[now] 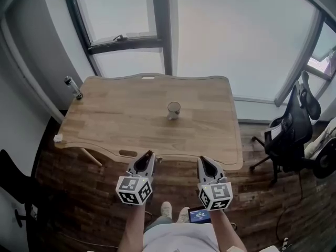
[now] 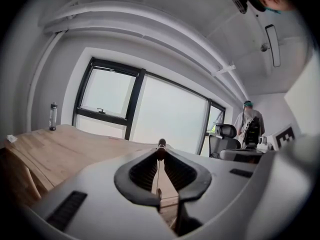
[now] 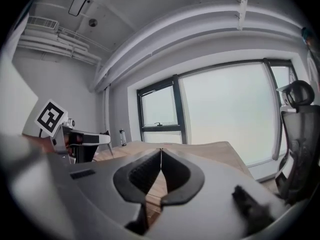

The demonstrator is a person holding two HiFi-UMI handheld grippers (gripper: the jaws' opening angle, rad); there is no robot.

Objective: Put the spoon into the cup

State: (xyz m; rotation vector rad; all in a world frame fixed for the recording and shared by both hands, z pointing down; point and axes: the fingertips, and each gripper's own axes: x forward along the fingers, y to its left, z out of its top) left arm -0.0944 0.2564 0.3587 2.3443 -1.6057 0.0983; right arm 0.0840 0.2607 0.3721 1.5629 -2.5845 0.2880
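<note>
A small pale cup (image 1: 174,109) stands upright near the middle of the wooden table (image 1: 115,114). My left gripper (image 1: 149,154) hovers at the table's near edge, well short of the cup. It is shut on a thin spoon (image 2: 161,144), whose dark end pokes up just past the fingertips in the left gripper view. My right gripper (image 1: 203,159) is held level beside it, to the right, also at the near edge. Its jaws meet at the tips with nothing between them (image 3: 161,151). I do not make out the cup in either gripper view.
A clear bottle (image 1: 73,87) stands at the table's far left corner and a small white scrap (image 1: 58,137) lies at its left edge. A black office chair (image 1: 294,127) is to the right. A person (image 2: 248,124) stands far right by the window.
</note>
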